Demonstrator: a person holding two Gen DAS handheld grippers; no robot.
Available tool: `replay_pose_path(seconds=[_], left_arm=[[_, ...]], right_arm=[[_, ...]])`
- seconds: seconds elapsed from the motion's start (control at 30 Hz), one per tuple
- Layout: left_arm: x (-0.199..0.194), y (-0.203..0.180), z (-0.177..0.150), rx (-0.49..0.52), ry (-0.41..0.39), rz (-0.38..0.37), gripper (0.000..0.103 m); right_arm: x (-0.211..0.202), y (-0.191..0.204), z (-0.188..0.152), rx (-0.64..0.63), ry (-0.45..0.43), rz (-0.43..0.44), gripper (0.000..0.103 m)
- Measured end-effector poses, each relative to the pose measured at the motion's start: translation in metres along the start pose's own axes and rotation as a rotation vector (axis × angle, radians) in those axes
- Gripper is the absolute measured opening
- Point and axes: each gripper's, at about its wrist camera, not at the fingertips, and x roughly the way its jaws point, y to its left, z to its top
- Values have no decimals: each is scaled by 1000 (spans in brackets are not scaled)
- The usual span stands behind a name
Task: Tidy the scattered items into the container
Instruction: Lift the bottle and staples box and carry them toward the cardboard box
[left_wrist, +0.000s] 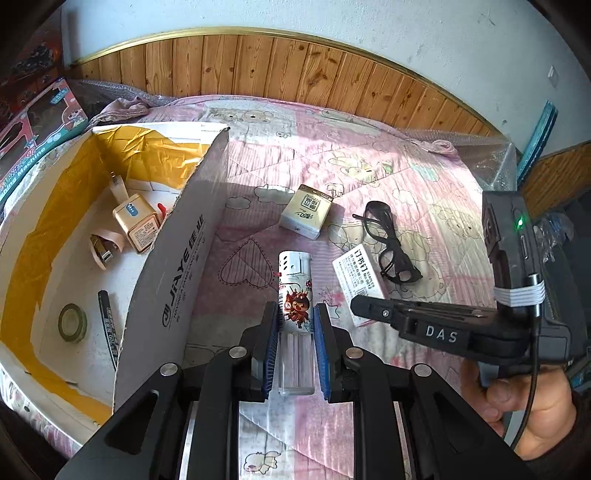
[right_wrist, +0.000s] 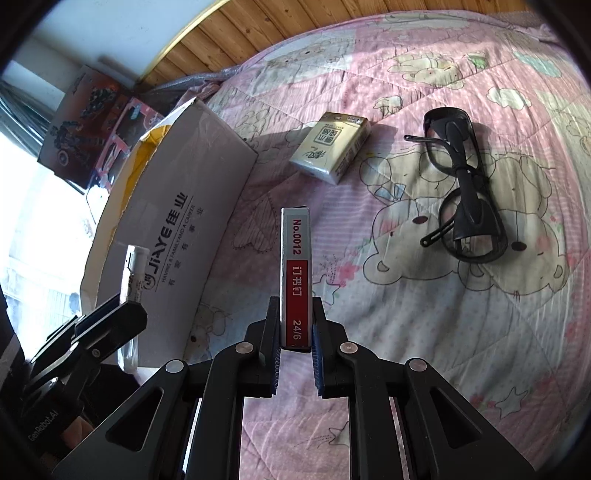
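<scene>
We hold a lighter (left_wrist: 294, 295) pinched lengthwise in the left gripper (left_wrist: 295, 325) and a staple box (right_wrist: 295, 273) clamped on edge in the right gripper (right_wrist: 295, 332), both above the quilt (right_wrist: 461, 332). The open cardboard box (left_wrist: 177, 258) lies to our left, its wall just beside the left gripper, so that hand is nearer and should cross the rim first.

Red item (left_wrist: 161, 209) in box (left_wrist: 177, 266) half hidden by wall; marker (left_wrist: 109, 328) print unreadable.

Quilted pink cloth bedspread (right_wrist: 424, 332), matt cardboard box (left_wrist: 173, 280) taped glossy yellow, clear plastic lighter (left_wrist: 295, 317), wood-panelled wall (left_wrist: 295, 70)
</scene>
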Motion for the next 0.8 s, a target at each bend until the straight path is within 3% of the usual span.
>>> replay_pose_path(seconds=[0.8], left_arm=[[-56, 37, -40, -79, -60, -53, 19]], right_arm=[[-21, 52, -57, -47, -59, -10, 15]])
